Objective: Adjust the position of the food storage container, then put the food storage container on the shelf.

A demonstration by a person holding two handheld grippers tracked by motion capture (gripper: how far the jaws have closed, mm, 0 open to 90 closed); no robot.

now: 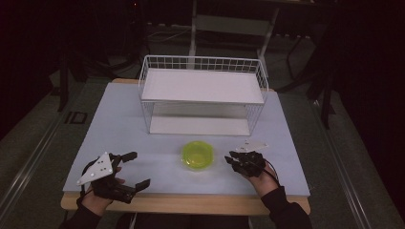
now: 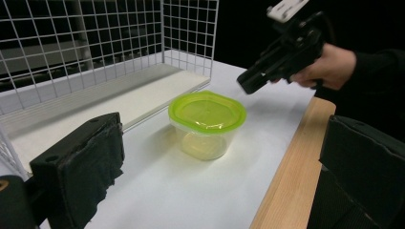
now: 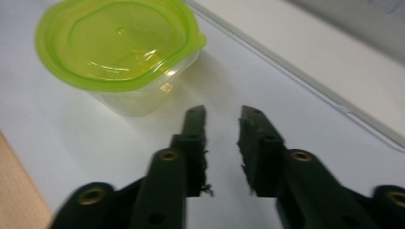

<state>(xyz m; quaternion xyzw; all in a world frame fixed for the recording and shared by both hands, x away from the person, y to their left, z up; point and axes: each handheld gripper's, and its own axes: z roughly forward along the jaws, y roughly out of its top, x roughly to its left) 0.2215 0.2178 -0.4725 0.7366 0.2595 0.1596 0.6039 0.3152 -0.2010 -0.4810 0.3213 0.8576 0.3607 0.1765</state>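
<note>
Lidded green container [image 1: 197, 155] sits on the table [image 1: 119, 129], lower centre of the high view, before the wire rack [image 1: 203, 95]. Right gripper [image 1: 235, 159] just beside it, jaws parted, empty; left gripper [image 1: 136, 169] spread wide, holding nothing.

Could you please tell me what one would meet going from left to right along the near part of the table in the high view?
Left black two-jaw gripper, jaws wide apart → round clear plastic container with a lime-green lid → right black two-jaw gripper, jaws slightly apart.
</note>
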